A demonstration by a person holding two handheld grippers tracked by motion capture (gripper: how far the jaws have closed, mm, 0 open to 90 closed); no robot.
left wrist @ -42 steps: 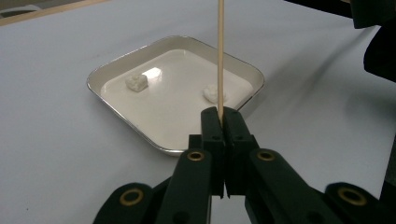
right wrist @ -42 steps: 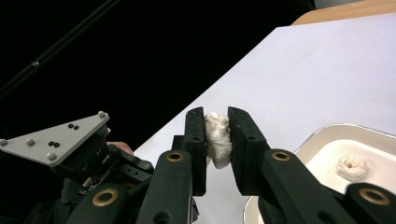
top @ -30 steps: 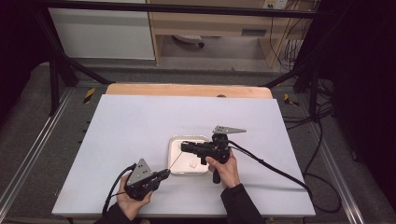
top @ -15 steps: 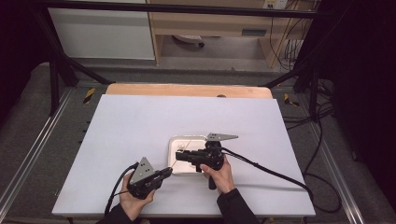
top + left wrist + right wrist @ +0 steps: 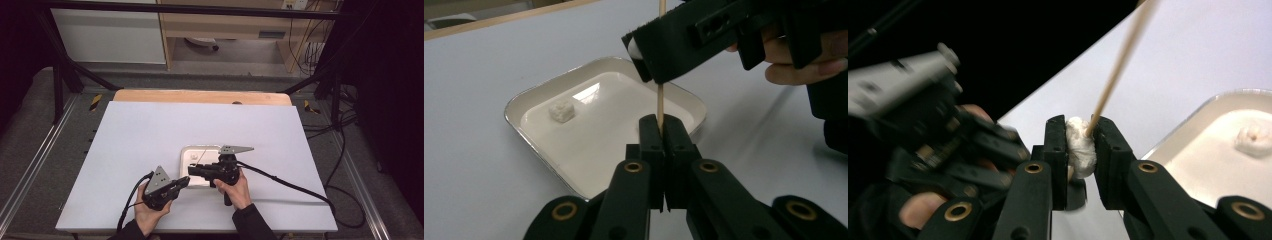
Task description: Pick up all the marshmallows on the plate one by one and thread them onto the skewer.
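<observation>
The left tool (image 5: pixel 659 131) is clenched on a thin wooden skewer (image 5: pixel 660 102). The right tool (image 5: pixel 1081 142) grips a white marshmallow (image 5: pixel 1080 145) threaded on that skewer, above the white tray's (image 5: pixel 189 154) 5 o'clock corner. Another marshmallow (image 5: pixel 561 111) lies in the tray.

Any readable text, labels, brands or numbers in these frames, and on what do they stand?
None can be read. The white tray, the wooden skewer, the white lump, the left gripper and the right gripper carry no print. The yellow-and-black tags beside the table are plain stripes. The grey panel on the far shelf is too small to read.
</observation>
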